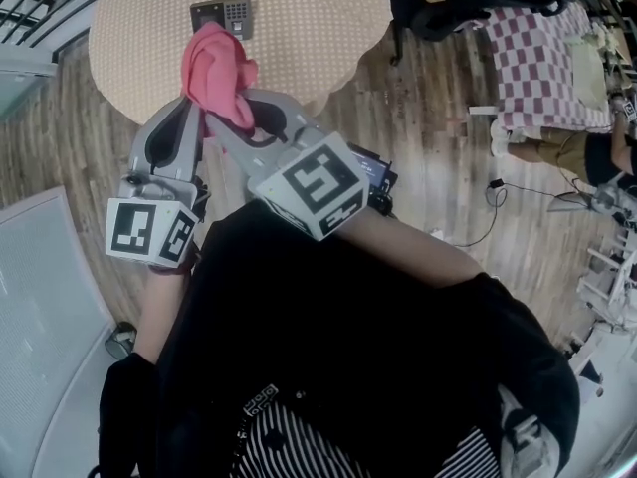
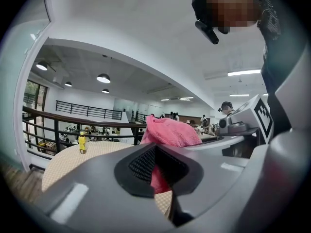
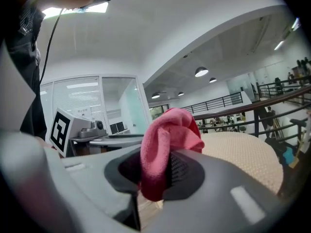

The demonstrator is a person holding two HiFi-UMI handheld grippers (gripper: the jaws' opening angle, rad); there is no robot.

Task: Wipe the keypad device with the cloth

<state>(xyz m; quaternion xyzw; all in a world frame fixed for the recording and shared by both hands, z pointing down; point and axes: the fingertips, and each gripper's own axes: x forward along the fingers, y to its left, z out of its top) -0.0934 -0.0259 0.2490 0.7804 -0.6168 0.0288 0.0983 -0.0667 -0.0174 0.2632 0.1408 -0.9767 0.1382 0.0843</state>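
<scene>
Cloth [image 1: 214, 68] bunched between both tools. Your left gripper [image 2: 158, 173] and right gripper [image 3: 153, 178] each clamp it, likely shaping a pad for the keypad device [image 1: 223, 15] ahead.

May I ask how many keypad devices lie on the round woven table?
1: a grey keypad device on the far part of the round woven table, beyond the pink cloth, which may hide others.

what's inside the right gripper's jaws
The pink cloth, pinched by the right gripper and bunched above its jaws; the left gripper grips it too. The clamped part is hidden between the jaws.
</scene>
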